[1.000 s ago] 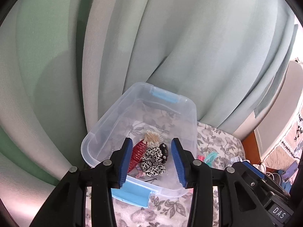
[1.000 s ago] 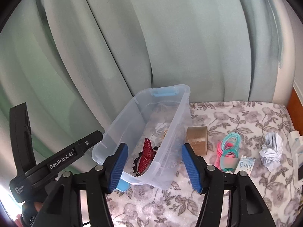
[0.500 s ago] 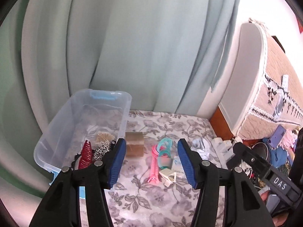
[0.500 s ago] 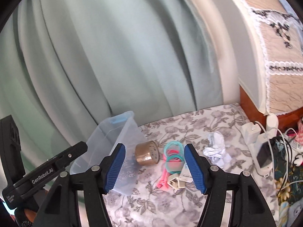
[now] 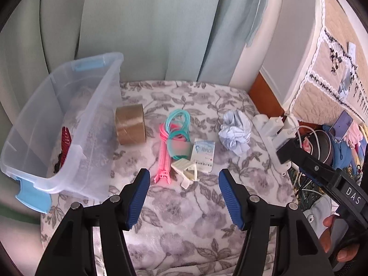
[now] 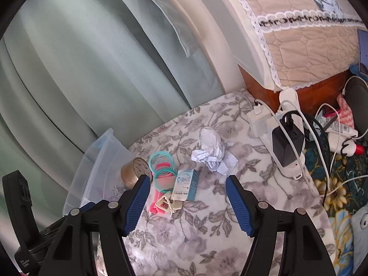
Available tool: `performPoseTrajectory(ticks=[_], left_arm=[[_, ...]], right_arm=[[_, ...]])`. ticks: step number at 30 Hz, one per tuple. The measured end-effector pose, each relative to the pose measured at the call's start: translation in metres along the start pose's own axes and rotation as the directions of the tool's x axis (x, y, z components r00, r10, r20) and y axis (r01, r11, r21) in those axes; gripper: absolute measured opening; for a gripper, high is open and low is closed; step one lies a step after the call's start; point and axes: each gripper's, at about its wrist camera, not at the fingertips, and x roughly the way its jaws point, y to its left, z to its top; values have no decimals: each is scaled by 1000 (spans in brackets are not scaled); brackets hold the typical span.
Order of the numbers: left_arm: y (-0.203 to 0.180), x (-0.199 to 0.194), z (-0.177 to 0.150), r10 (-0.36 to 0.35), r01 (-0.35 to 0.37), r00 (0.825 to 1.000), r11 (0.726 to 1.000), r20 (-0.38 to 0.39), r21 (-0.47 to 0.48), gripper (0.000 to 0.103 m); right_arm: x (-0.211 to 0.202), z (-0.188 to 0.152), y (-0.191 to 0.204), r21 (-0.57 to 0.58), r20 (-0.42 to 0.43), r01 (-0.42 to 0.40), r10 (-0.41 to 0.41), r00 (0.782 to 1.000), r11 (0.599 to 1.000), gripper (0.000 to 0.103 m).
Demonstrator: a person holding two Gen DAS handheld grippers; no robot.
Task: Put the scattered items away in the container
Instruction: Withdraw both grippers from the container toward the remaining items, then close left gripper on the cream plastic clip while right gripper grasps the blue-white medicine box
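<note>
Hovering | left gripper point(image 5: 184, 181) jaws opening, empty | right gripper point(image 6: 187, 188) same

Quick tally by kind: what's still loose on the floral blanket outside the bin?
Tape roll: 1
Hair-tie bundle, pink and teal: 1
Small box: 1
Cream clip: 1
Crumpled paper: 1
Total: 5

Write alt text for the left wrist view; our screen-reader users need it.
Open, empty left gripper hovers over a floral blanket strewn with tape roll, pink and teal hair ties, small box and crumpled paper; clear bin at left.
</note>
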Motion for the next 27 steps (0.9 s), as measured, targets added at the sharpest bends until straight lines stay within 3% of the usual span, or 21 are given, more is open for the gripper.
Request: performPoseTrajectory(ticks=[13,18,21,23,27], left_arm=[[-2,76,-17,-29,31,984,999,-177,8,63],[-7,100,-10,-33,33,982,999,-186,-2,62],[-7,114,-5,-35,29,980,999,-195,-35,50],[-7,123,-3,-32,22,978,998,-208,-52,35],[-6,128,-2,-39,28,982,998,-187,-58,33]], right_arm=[[70,-26,-18,0,-192,31,-31,981,1000,72],[91,-28,-33,19,-234,61,-55,971,998,72],[102,-28,-41,34,-253,68,-57,966,997,72],[108,-28,-43,31,-263,71,-60,963,997,72],[118,-29,-45,30,-288,69,-58,956,997,72]])
